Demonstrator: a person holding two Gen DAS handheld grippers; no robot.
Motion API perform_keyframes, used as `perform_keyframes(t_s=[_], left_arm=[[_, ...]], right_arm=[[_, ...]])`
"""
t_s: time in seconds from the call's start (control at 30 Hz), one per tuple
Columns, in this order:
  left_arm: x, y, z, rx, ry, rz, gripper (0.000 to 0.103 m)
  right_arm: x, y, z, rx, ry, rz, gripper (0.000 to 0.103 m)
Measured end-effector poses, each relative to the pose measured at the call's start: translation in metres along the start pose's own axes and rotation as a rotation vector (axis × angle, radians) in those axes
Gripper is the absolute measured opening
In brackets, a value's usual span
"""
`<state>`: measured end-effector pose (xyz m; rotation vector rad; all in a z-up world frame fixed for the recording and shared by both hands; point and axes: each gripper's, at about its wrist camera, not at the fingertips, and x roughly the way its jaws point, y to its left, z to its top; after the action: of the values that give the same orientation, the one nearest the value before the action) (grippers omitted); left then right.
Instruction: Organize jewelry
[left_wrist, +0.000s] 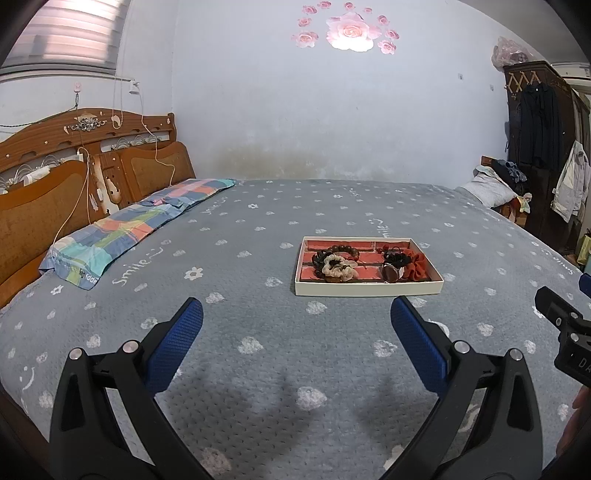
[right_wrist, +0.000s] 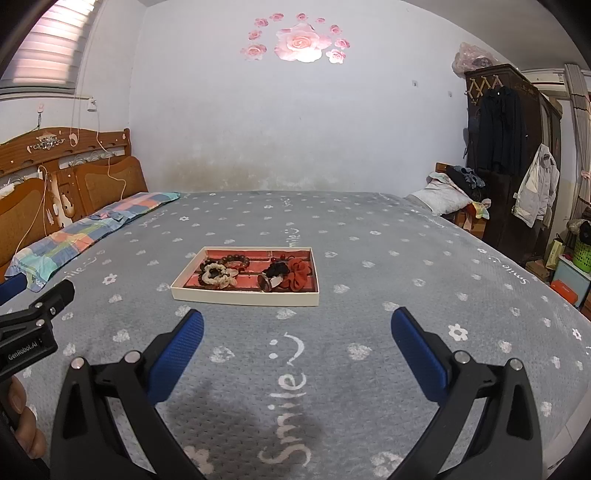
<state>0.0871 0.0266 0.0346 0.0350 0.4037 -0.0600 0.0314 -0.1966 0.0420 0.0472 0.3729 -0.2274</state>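
**Room and background**

We see a bed (left_wrist: 332, 369) in a grey flowered cover, wooden headboard (left_wrist: 74, 173) at left with a patchwork pillow (left_wrist: 136, 229). Far wall (left_wrist: 314, 110) pale, carrying rose stickers (left_wrist: 349, 29). Dark wardrobe (right_wrist: 513, 155) right; blinds (left_wrist: 66, 33) far left.

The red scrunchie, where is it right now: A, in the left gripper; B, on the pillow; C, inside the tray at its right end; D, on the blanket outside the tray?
C: the red scrunchie lies inside the tray at its right end, beside a black scrunchie, while the left gripper and right gripper are both open and empty above the blanket.
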Motion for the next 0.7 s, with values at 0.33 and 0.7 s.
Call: perform_keyframes(t_s=[0.33,0.7], left_arm=[[0.0001,0.0000,-0.0003,0.002,-0.001,0.001,0.098],[-0.0010,-0.0006,-0.0012,0.006,0.000,0.000,0.098]], right_arm=[[-0.0003,0.0002,0.0002,0.000,0.000,-0.002,0.099],[-0.0012,0.0009,-0.0003,0.001,0.000,-0.004,0.099]])
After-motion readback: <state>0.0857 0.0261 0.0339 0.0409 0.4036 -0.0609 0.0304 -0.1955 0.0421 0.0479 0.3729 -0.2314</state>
